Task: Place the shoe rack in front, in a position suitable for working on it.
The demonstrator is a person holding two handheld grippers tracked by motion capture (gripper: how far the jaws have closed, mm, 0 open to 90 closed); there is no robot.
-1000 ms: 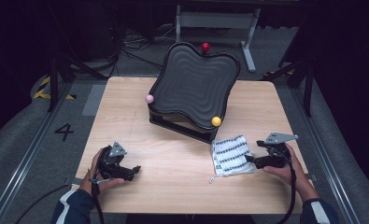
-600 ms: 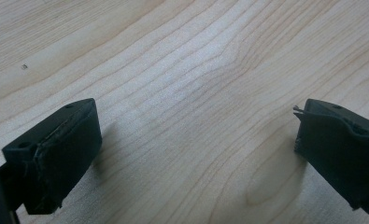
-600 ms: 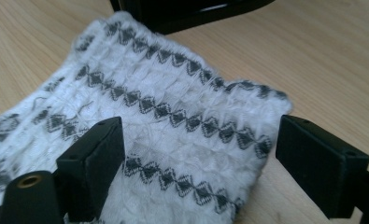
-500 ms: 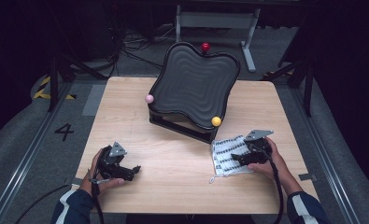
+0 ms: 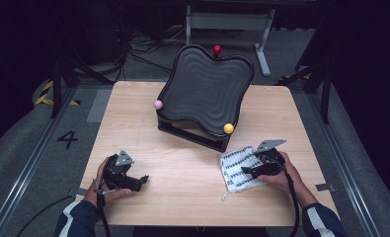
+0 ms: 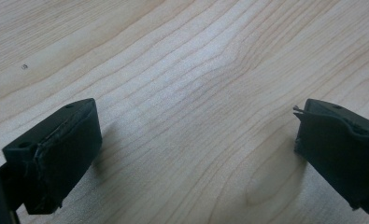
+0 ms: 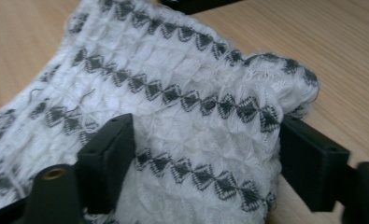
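**Colours and patterns on the table**

The cloth (image 7: pixel 182 121) was white with rows of dark grey diamonds. The table (image 5: pixel 133 128) was pale wood with fine grain lines. The tray (image 5: pixel 205 91) was black with wavy ridges, and it carried a red ball (image 5: pixel 216 49), a pink ball (image 5: pixel 157 104) and a yellow ball (image 5: pixel 228 128).

Table centre (image 5: pixel 182 163) open — black tray (image 5: pixel 205 94) blocks behind.
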